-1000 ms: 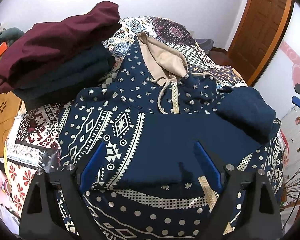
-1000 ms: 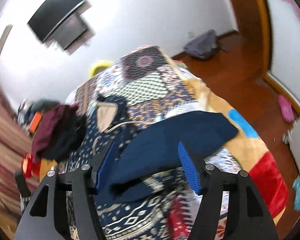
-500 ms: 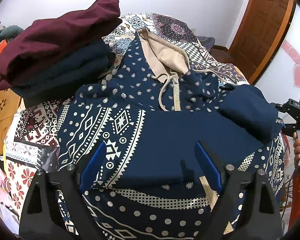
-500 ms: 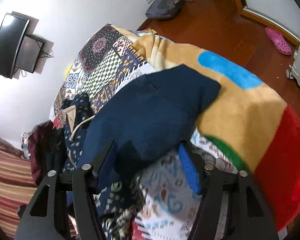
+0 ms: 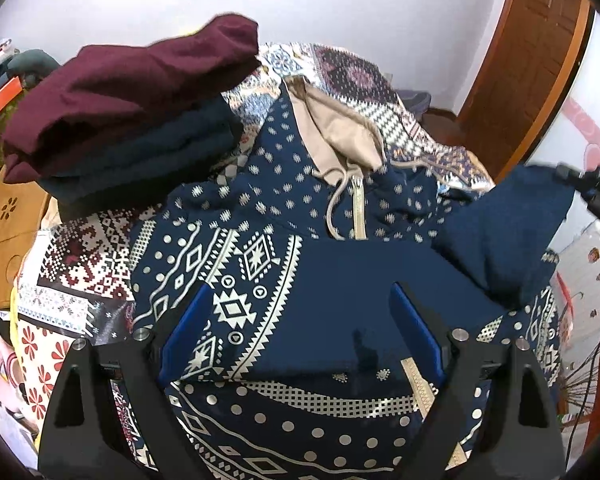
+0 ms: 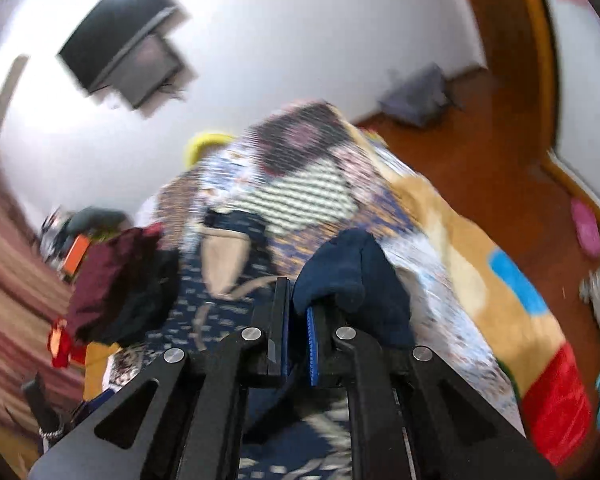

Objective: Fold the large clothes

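A navy hoodie [image 5: 284, 208] with white patterns, a beige hood lining and a zip lies spread on the bed. My left gripper [image 5: 298, 292] hovers open over its folded lower part, with nothing between its blue pads. The plain navy sleeve [image 5: 504, 232] is lifted at the right. In the right wrist view my right gripper [image 6: 296, 300] has its jaws closing tight, and the bunched sleeve end [image 6: 352, 268] is pinched between the pads. That gripper's black frame [image 5: 592, 188] shows at the right edge of the left wrist view.
A folded stack sits on the bed's far left, a maroon garment [image 5: 132, 84] on a dark navy one [image 5: 148, 160]. The patchwork blanket [image 5: 80, 256] covers the bed. A wooden door [image 5: 532, 60], a wall TV [image 6: 124, 44] and a grey bag [image 6: 416, 96] on the floor lie beyond.
The right gripper's jaws closed on the navy sleeve and lifted its end off the bed. The left gripper stayed open and hardly moved.
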